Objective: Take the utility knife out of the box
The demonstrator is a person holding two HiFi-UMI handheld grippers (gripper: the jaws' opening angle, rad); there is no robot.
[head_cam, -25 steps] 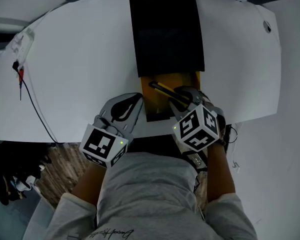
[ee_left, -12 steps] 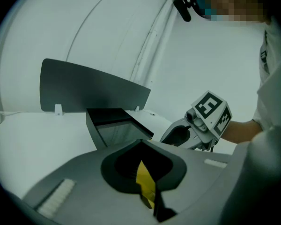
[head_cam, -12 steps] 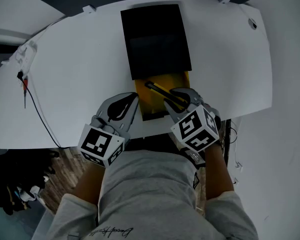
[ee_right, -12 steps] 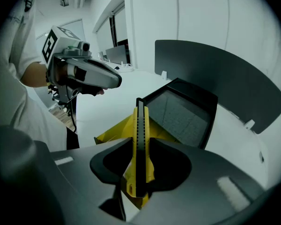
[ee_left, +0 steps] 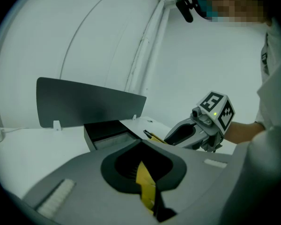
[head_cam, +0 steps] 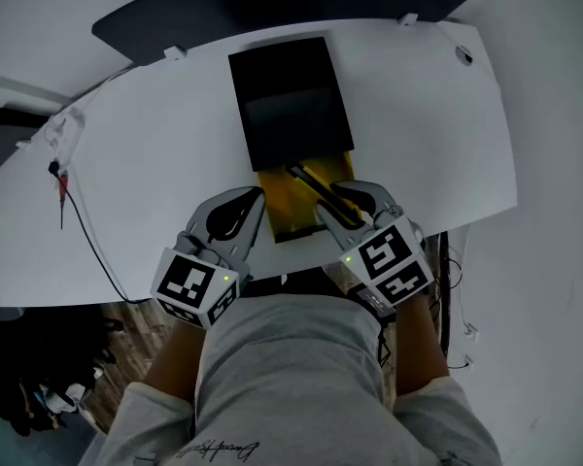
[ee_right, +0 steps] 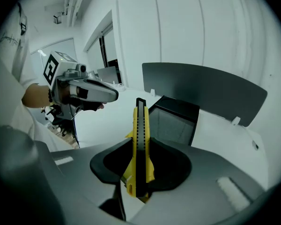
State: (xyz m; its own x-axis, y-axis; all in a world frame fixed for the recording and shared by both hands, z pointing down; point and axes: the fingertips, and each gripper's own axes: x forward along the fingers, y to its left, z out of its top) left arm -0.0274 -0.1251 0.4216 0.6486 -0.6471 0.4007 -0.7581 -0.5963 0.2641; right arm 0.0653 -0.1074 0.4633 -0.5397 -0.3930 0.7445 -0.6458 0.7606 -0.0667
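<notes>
We logged the right gripper (head_cam: 335, 200) as clamped on the yellow utility knife (ee_right: 139, 144), which it held just above the box's slid-out yellow tray (head_cam: 290, 219). We logged the left gripper (head_cam: 254, 202) as closed on that tray's left edge. The black sleeve (head_cam: 291, 100) of the box lay behind the tray on the white table (head_cam: 155, 163). Status, as we judged it: knife gripped and apparently raised off the tray. Outstanding: carrying it clear of the box.
</notes>
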